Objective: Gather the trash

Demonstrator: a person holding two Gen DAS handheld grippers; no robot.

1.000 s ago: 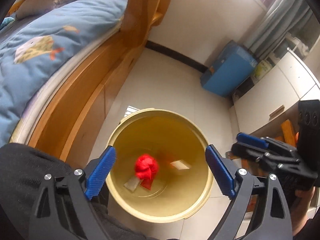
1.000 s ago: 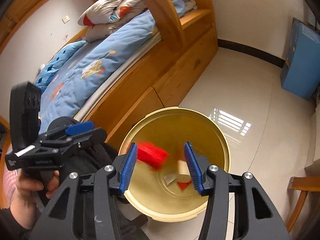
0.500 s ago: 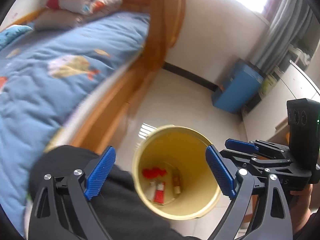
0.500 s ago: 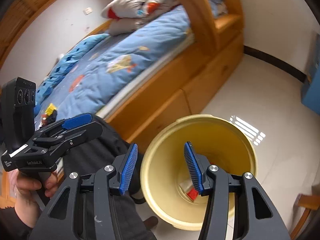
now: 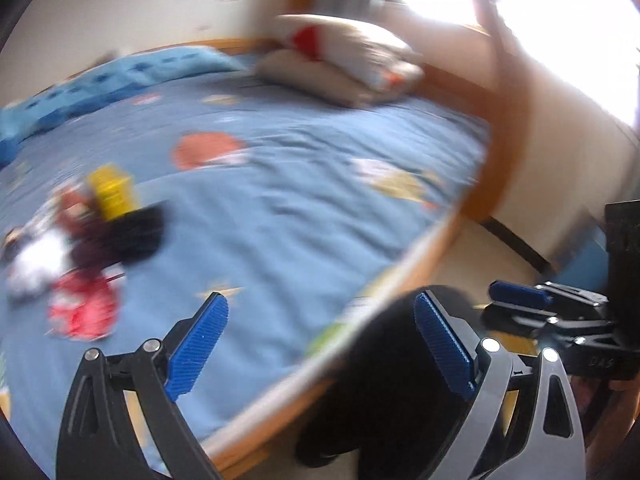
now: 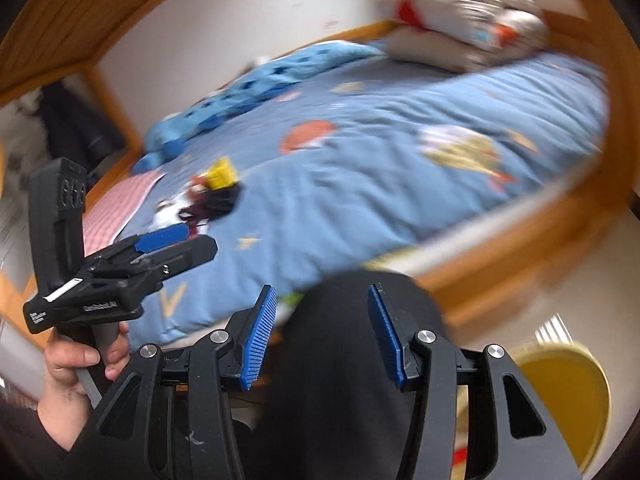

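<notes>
The trash that is left lies in a small heap (image 5: pixel 80 248) on the blue blanket (image 5: pixel 280 208), near the far left part of the bed: something yellow (image 5: pixel 110 190), something red (image 5: pixel 82 314), a white piece and a dark piece, all blurred, so I cannot say what each one is. A second ago both cameras looked down into the yellow bin (image 6: pixel 560 392); now they look across the bed, and the bin shows only at the low right of the right view, on the floor beside the bed. The left gripper (image 5: pixel 320 336) has its fingers wide apart and empty. The right gripper (image 6: pixel 322 336) is also open, with nothing between the pads. I judge that one drop is finished and the next pick from the heap begins.
</notes>
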